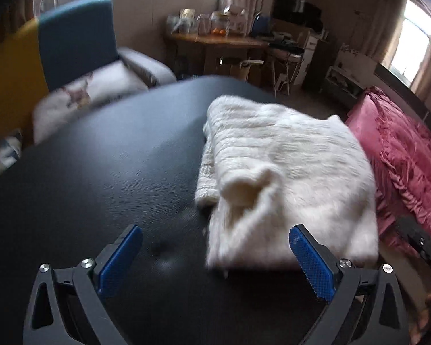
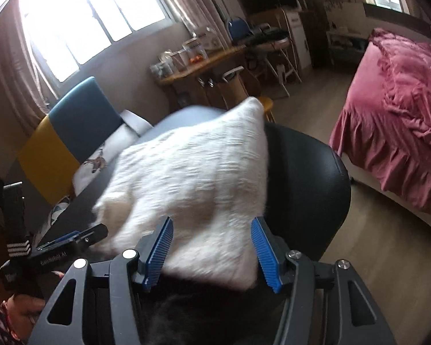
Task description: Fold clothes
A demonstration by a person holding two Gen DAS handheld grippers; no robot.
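Already the white fuzzy garment [image 1: 287,172] looks mostly folded: it lies as a compact, roughly rectangular bundle on the black counter [image 1: 100,172], filling the centre and right of the left wrist view and the middle of the right wrist view. One knitted edge sticks out along the bundle's left side in the left wrist view, and a small flap stands up near its lower middle, so the fold is not quite tidy.

The left gripper [image 1: 215,258] is released, its blue pads spread wide at the bottom of the frame; the left pad is over bare counter and the right pad overlaps the near corner of the bundle, though neither clamps it. The right gripper [image 2: 212,251] is partly spread at the bottom of its frame, with the near edge of the garment lying between the pads; motion blur hides whether they press on the cloth.

My judgement is that the main folds are done, and what remains is flattening the flap, tucking the stray edge, or setting the bundle aside.
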